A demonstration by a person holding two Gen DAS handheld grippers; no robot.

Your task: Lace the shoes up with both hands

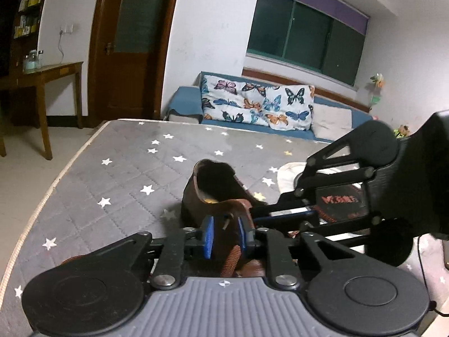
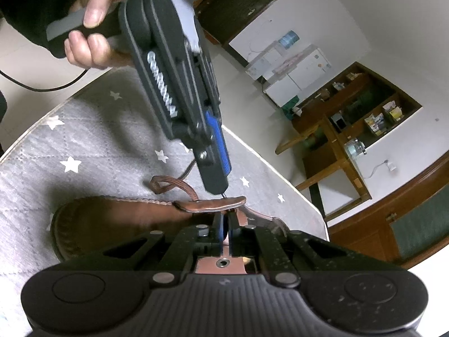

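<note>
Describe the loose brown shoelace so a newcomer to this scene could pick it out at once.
Start at the grey star-printed quilt and find the brown leather shoe lying on it. Just beyond the shoe's eyelet flap, below the tip of the left claw, a flat braided brown shoelace bends back on itself on the quilt. It is woven and ribbon-like, unlike the smooth leather beside it.

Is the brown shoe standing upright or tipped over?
Upright: the brown shoe rests sole-down on the star-patterned quilt, its opening facing up.
</note>
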